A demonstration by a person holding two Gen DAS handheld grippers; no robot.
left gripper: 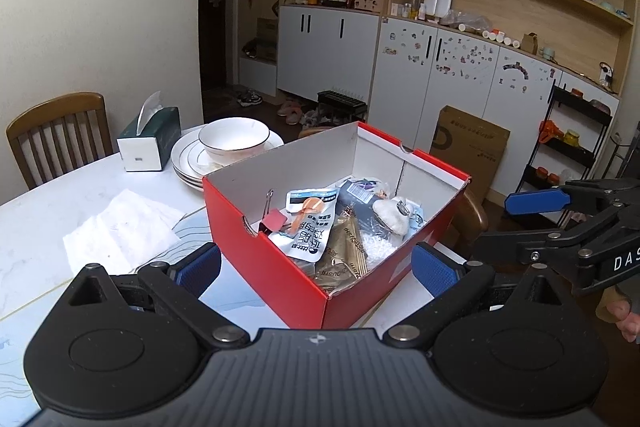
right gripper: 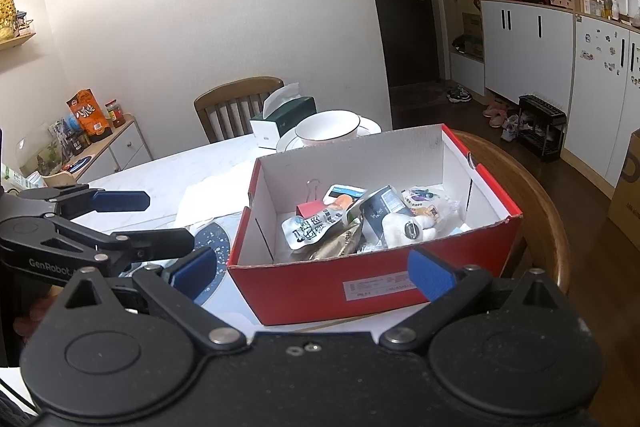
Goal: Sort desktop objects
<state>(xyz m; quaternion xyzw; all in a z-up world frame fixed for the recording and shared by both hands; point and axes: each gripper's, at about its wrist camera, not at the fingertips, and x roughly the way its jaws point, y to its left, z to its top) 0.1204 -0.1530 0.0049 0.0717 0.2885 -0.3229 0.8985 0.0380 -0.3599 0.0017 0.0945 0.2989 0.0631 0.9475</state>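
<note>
A red cardboard box (left gripper: 280,275) with a white inside stands on the white table; it also shows in the right wrist view (right gripper: 320,287). In it lie a red binder clip (left gripper: 274,219), a white sachet (left gripper: 310,235), a gold packet (left gripper: 348,251), a dark pouch (left gripper: 356,197) and a white plush item (left gripper: 390,213). My left gripper (left gripper: 316,267) is open and empty, just in front of the box's near corner. My right gripper (right gripper: 312,271) is open and empty, in front of the box's long side. Each gripper shows at the edge of the other's view.
A crumpled white paper (left gripper: 120,231) lies left of the box. Behind it are stacked plates (left gripper: 188,163) with a white bowl (left gripper: 234,139), a green tissue box (left gripper: 150,143) and a wooden chair (left gripper: 56,135). Another chair's back (right gripper: 548,207) curves behind the box.
</note>
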